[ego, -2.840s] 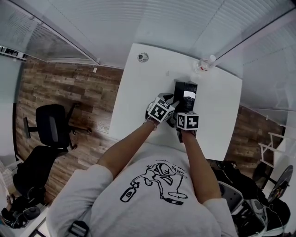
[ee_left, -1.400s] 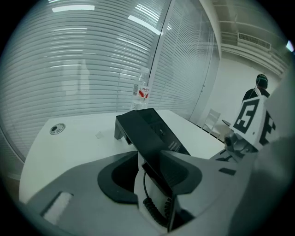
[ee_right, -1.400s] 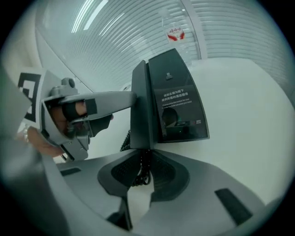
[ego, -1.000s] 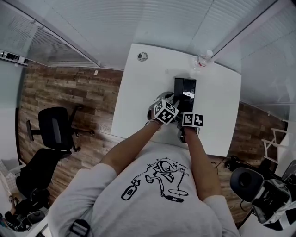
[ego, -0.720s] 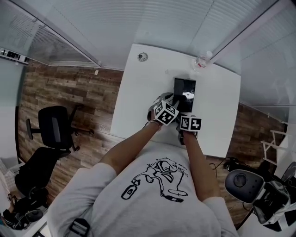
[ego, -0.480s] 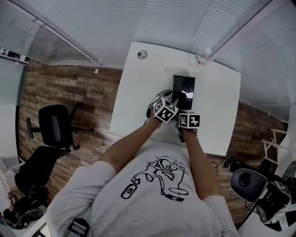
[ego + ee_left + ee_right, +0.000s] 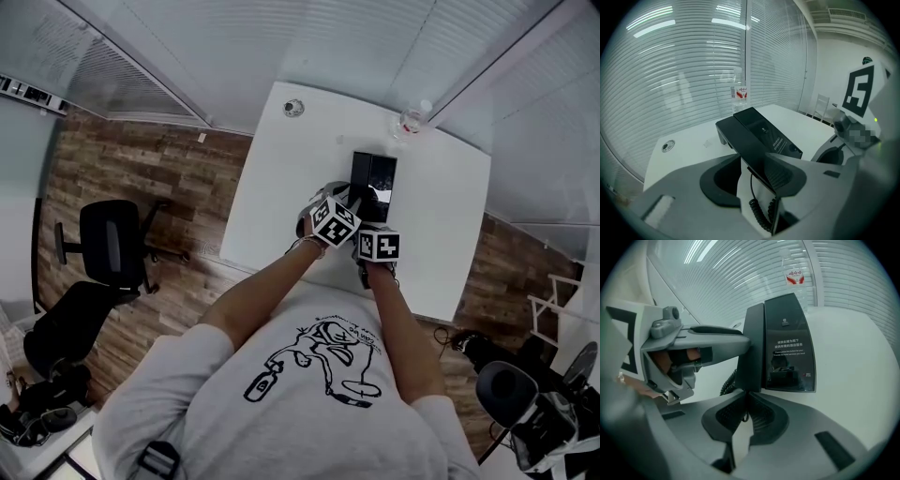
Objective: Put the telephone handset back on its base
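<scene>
On the white rectangular table point(image 7: 281, 178), toward its far right, sits the black slab-shaped telephone base point(image 7: 382, 175), with the black corded handset point(image 7: 361, 174) along its left side. Behind the base (at the table's far edge) stands a clear plastic bottle point(image 7: 415, 122). A small round grommet point(image 7: 293, 108) lies at the far left corner.

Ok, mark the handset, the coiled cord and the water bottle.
handset point(image 7: 752, 348), right gripper view, its dark side.
coiled cord point(image 7: 760, 213), left gripper view, its lower coils.
water bottle point(image 7: 794, 276), right gripper view, its red label.
</scene>
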`<action>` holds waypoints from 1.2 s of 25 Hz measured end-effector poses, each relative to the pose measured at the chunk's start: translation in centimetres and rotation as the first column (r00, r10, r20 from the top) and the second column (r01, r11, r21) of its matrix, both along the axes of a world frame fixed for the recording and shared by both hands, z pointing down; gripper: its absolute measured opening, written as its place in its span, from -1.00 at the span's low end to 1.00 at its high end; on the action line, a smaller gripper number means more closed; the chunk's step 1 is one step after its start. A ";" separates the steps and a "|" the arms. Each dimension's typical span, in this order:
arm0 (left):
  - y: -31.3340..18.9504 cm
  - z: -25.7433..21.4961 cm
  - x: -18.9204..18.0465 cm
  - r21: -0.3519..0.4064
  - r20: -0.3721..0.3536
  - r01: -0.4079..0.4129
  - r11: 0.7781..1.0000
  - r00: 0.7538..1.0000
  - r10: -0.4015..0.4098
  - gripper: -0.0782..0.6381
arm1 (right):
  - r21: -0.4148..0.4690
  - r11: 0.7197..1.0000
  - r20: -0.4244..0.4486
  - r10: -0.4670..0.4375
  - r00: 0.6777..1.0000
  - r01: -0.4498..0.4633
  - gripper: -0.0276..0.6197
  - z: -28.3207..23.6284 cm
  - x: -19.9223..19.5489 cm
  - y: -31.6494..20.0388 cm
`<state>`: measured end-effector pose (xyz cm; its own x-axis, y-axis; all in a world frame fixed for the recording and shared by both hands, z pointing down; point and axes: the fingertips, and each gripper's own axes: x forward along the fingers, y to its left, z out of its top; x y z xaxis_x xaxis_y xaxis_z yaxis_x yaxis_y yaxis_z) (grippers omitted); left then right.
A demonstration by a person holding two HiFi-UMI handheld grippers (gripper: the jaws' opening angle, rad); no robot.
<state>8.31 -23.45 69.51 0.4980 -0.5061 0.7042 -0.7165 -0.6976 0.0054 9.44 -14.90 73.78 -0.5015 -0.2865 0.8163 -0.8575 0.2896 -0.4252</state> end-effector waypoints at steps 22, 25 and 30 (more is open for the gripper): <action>1.5 -3.5 -2.4 0.019 -0.127 0.143 0.990 0.982 -0.140 -0.40 | 0.355 0.935 -0.041 0.003 0.999 0.012 -0.83 -9.0 6.2 -2.0; 2.8 -7.4 -1.9 0.041 -0.199 0.170 0.985 0.967 -0.159 -0.44 | 0.461 0.887 -0.052 0.030 0.998 -0.002 -0.84 -13.4 8.7 -2.6; 4.5 -15.4 -0.2 0.110 -0.329 0.186 0.976 0.934 -0.140 -0.48 | 0.596 0.803 -0.030 0.042 0.999 -0.016 -0.85 -21.3 11.3 -2.8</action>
<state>8.12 -18.99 54.15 0.5863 -0.6796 0.4410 -0.7970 -0.5814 0.1636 20.73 -17.75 52.47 -0.4562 -0.7364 0.4995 -0.8819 0.4490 -0.1435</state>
